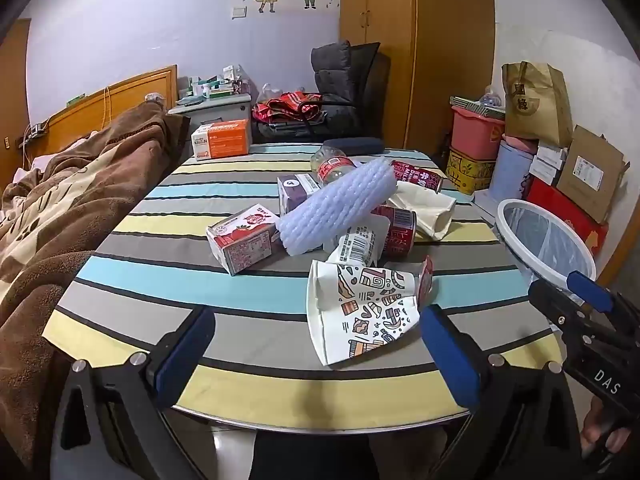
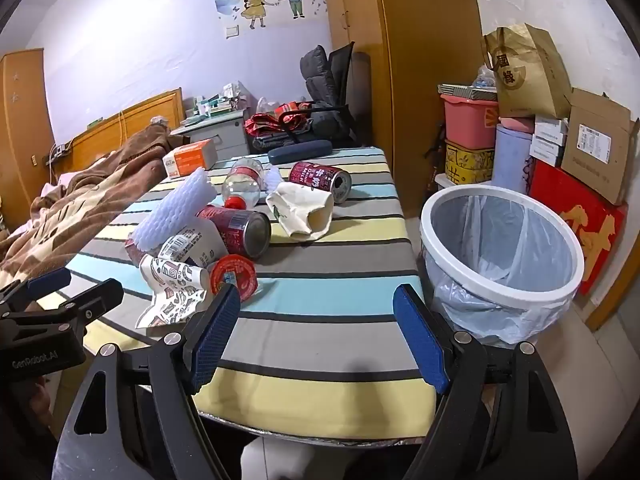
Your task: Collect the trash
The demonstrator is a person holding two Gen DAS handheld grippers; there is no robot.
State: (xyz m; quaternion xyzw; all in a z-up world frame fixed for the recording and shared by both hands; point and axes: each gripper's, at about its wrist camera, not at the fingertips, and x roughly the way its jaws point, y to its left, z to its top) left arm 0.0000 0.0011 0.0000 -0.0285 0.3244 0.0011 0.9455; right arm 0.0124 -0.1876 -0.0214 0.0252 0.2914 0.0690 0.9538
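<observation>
Trash (image 1: 340, 236) heaped mid-table: crumpled cups, dented cans, foam sleeve

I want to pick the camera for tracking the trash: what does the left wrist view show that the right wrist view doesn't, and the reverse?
Only the left wrist view shows the strawberry carton and purple carton. Only the right wrist view shows the bottle's red cap, the round red lid and the whole lined bin. Both show the foam sleeve, patterned cup and striped table.
</observation>
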